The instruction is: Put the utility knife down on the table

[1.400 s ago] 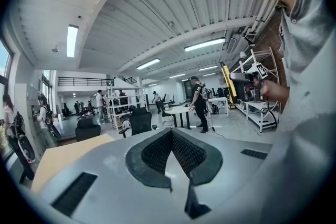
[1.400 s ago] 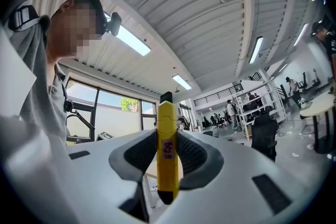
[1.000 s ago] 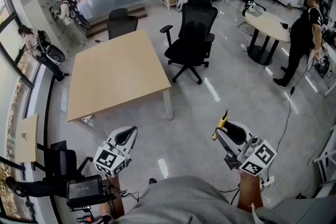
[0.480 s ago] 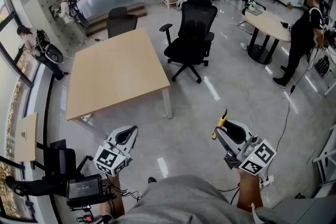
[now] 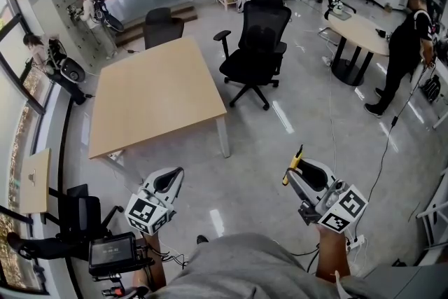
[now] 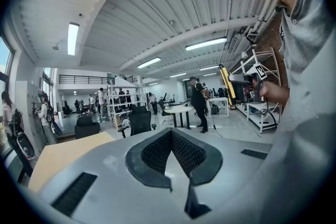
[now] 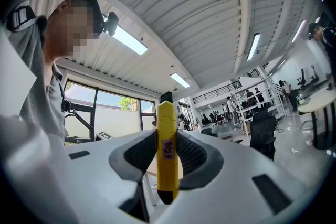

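A yellow utility knife [image 7: 167, 152] with a black tip stands upright between the jaws of my right gripper [image 7: 167, 157], which is shut on it. In the head view the same knife [image 5: 293, 167] sticks up and forward out of the right gripper [image 5: 297, 175], held low at the right over the grey floor. My left gripper [image 5: 170, 181] hangs low at the left, and its jaws are shut with nothing between them [image 6: 170, 150]. The light wooden table [image 5: 154, 98] stands ahead and left of both grippers, well apart from them.
A black office chair [image 5: 257, 45] stands right of the table, another dark chair [image 5: 162, 28] behind it. A round table [image 5: 360, 35] and a person in black [image 5: 401, 56] are at the far right. A small side desk [image 5: 35, 184] and a device [image 5: 112, 255] sit near left.
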